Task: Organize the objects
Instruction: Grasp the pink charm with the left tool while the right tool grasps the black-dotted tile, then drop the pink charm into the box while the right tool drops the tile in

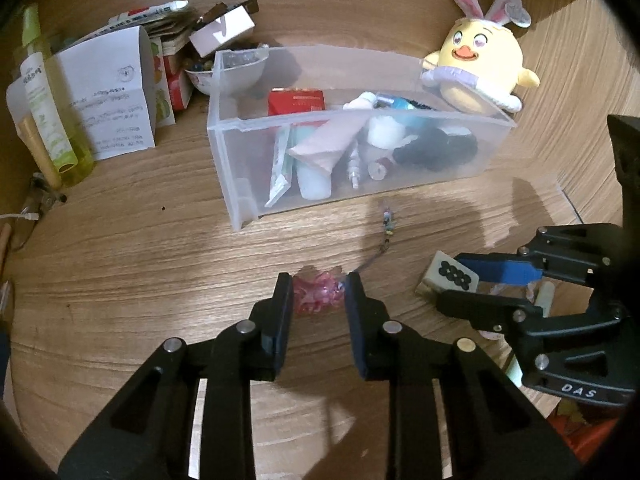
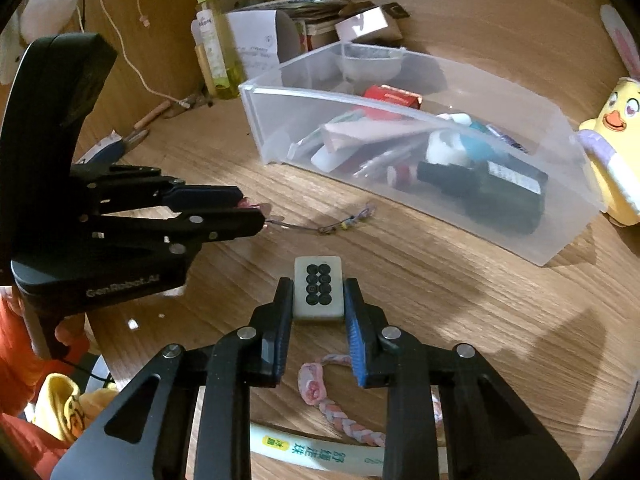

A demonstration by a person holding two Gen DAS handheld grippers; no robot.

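Now, L gripper (image 1: pixel 318 292) angled down at the wood tabletop (image 1: pixel 140 264), jaws clamped on a pink bead charm (image 1: pixel 318 294), its thin cord (image 1: pixel 384 236) trailing toward the bin. R gripper (image 2: pixel 318 296) just beside, same downward tilt, pinched on a mahjong tile (image 2: pixel 319 286). Further back, clear plastic bin (image 1: pixel 460 136) w/ tubes & bottles; yellow plush chick (image 1: pixel 478 68) behind its far corner.

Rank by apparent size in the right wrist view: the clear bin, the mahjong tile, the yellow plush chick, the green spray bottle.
1. clear bin
2. yellow plush chick, cut off at the frame edge, so unsure
3. green spray bottle, close to the chick
4. mahjong tile, smallest though nearest the camera
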